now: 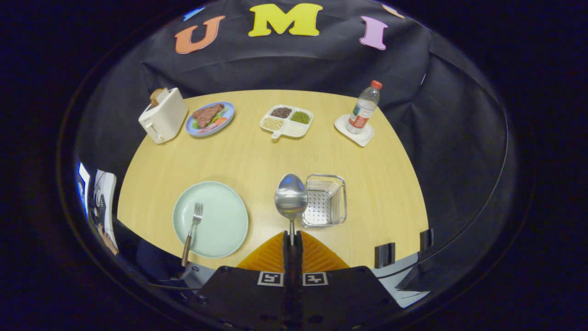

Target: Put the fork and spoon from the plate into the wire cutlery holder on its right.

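At the far left of the round wooden bench [257, 151] stands a white toaster [163, 120] with a slice of bread [158, 95] sticking up from its slot. Just to its right lies a blue plate [227, 120] carrying a piece of steak with some vegetables. Nearer the camera, on the left of the jaws, sits the pale green plate [225, 230]; the fork [192, 232] lies on its left part, tines pointing away and its brown handle running out over the near rim.

At the middle of the far side is a white divided dish [288, 129] with dark beans, green beans and pale beans in three of its sections. Below it, the gripper [292, 239] has its two orange jaws closed nearly together on the thin handle of the spoon [291, 198], both pressing on it. The spoon stands out straight ahead of the jaws, bowl away from them and facing the camera, raised above the bench.

Just right of the spoon's bowl, and partly behind it, sits the wire cutlery holder [327, 200], a square metal basket with a perforated floor, standing on the bench with its opening upward. Whether the spoon touches its rim cannot be told.

Far right, a clear water bottle [365, 108] with a red cap stands on a white square coaster [356, 133].
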`<action>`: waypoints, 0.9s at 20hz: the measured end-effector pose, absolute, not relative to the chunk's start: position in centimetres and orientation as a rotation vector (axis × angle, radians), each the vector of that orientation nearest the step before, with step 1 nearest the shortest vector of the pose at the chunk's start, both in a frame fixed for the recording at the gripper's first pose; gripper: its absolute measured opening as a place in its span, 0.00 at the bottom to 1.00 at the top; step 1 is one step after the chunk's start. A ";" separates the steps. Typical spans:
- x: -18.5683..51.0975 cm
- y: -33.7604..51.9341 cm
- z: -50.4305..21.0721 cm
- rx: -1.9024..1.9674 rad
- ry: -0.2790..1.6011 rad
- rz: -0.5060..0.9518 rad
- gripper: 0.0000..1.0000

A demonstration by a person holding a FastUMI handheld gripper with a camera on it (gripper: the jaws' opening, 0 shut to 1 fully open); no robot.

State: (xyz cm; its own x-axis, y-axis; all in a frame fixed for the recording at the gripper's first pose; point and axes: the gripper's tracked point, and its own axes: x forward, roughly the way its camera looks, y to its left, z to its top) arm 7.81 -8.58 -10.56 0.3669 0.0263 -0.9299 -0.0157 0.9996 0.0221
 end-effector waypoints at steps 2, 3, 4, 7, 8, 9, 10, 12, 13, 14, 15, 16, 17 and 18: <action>8.2 -9.7 -11.5 0.027 1.241 0.030 0.00; 8.4 -10.5 -12.0 0.022 1.268 0.024 0.00; 8.4 -11.2 -12.5 0.011 1.296 0.019 0.00; 9.0 -12.8 -13.3 -0.006 1.357 0.007 0.00; 9.1 -12.8 -13.5 -0.008 1.375 0.014 0.01; 9.1 -12.8 -13.7 -0.015 1.394 0.021 0.00; 9.2 -12.7 -14.0 -0.017 1.413 0.034 0.00; 9.7 -12.5 -14.7 0.002 1.442 0.041 0.00; 10.1 -12.5 -15.1 0.005 1.452 0.033 0.01; 10.3 -12.7 -15.5 0.005 1.461 0.023 0.01; 10.4 -12.7 -15.6 0.004 1.466 0.014 0.00; 10.5 -12.7 -15.7 0.005 1.472 0.015 0.01; 10.6 -12.7 -16.0 0.010 1.479 0.016 0.01; 10.6 -12.5 -16.0 0.016 1.484 0.020 0.01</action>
State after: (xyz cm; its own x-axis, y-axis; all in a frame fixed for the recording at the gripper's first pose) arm 10.64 -12.54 -15.95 0.0867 0.0231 -0.9960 -0.0031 0.9997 0.0230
